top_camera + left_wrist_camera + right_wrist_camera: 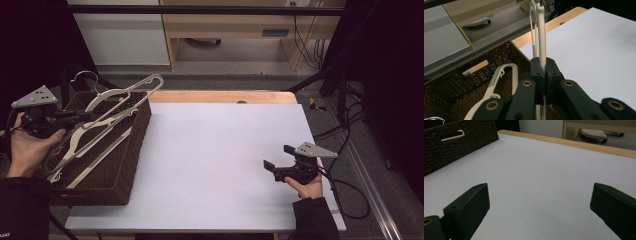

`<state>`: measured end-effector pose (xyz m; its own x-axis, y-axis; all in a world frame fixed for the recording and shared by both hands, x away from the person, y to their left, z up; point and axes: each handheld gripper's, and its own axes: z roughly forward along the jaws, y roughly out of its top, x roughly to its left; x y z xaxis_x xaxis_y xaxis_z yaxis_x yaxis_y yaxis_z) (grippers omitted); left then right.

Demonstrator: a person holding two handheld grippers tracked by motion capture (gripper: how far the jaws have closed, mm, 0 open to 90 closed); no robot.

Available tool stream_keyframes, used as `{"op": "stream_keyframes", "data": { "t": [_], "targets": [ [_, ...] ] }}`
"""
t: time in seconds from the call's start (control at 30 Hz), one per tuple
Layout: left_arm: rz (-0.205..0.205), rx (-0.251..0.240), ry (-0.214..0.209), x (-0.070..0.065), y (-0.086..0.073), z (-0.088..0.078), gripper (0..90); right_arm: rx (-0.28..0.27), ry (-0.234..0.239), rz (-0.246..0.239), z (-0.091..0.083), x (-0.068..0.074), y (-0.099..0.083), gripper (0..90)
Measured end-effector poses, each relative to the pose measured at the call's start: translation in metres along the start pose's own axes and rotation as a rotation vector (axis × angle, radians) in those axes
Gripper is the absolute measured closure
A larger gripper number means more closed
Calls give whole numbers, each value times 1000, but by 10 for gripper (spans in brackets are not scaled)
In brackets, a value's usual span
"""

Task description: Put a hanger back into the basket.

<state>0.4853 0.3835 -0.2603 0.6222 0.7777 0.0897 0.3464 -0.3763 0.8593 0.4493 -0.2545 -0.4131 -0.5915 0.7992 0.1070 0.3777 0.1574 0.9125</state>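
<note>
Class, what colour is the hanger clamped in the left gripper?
Cream-white hanger, clearest in the left gripper view.

White mat [215, 160] open, basket [135, 145] blocking left

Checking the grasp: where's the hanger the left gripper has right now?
In the high view the cream hanger is at far left, clamped in the left gripper and raised at a slant over the wicker basket, its tip past the basket's far rim.
</note>
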Motion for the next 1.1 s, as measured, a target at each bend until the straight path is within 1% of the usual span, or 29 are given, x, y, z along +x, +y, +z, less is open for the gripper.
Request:
{"op": "stream_keyframes", "data": {
  "t": [0.03, 0.13, 0.17, 0.2, 0.3, 0.37, 0.4, 0.47, 0.5, 0.6, 0.63, 0.7, 0.8, 0.83, 0.87, 0.93, 1.0, 1.1],
  "targets": [
    [-4, -3, 2, 3, -3, 0, 867, 0, 1, 0, 0, 0, 0, 29],
    [-42, -12, 6, 13, -14, 0, 867, 3, 0, 2, 0, 0, 0, 29],
    [-43, -3, 10, 17, -17, 0, 868, 2, 1, 0, 0, 0, 0, 29],
    [-55, 4, 16, 20, -21, 1, 868, 1, 1, -3, 0, 0, 0, 29],
    [-64, 25, 34, 28, -30, 1, 868, 0, -4, 3, 0, 0, 0, 29],
    [-78, 25, 35, 33, -36, 0, 868, 1, -4, 3, 0, 0, 0, 29],
    [-93, 20, 40, 35, -40, -1, 868, 1, -3, 1, 0, 0, 0, 29],
    [-97, 37, 43, 39, -47, -1, 867, 1, -2, 1, 0, 0, 0, 29],
    [-98, 47, 43, 40, -49, 0, 868, -1, 3, 1, 0, 0, 0, 29],
    [-103, 47, 36, 42, -56, -2, 868, 5, -2, 0, 1, 0, -1, 29],
    [-102, 52, 41, 42, -57, -2, 868, 7, -2, 0, 1, 0, -1, 29],
    [-95, 75, 42, 42, -61, -2, 868, 7, -1, 3, 1, 0, -1, 29],
    [-95, 90, 30, 42, -66, -2, 868, 7, 1, 3, 1, 0, -1, 29],
    [-96, 89, 25, 42, -67, -2, 868, 7, -1, 2, 1, 0, -1, 28],
    [-99, 87, 20, 41, -68, -1, 868, 7, -1, 1, 1, 0, -1, 29],
    [-99, 99, 12, 39, -70, 4, 868, 5, -1, 2, 1, 0, 0, 28],
    [-101, 110, 14, 37, -73, 7, 868, 4, 4, 2, 1, 0, 0, 28],
    [-124, 109, 13, 37, -80, 12, 867, 3, 5, 3, 0, 0, 0, 28]
  ]
}}
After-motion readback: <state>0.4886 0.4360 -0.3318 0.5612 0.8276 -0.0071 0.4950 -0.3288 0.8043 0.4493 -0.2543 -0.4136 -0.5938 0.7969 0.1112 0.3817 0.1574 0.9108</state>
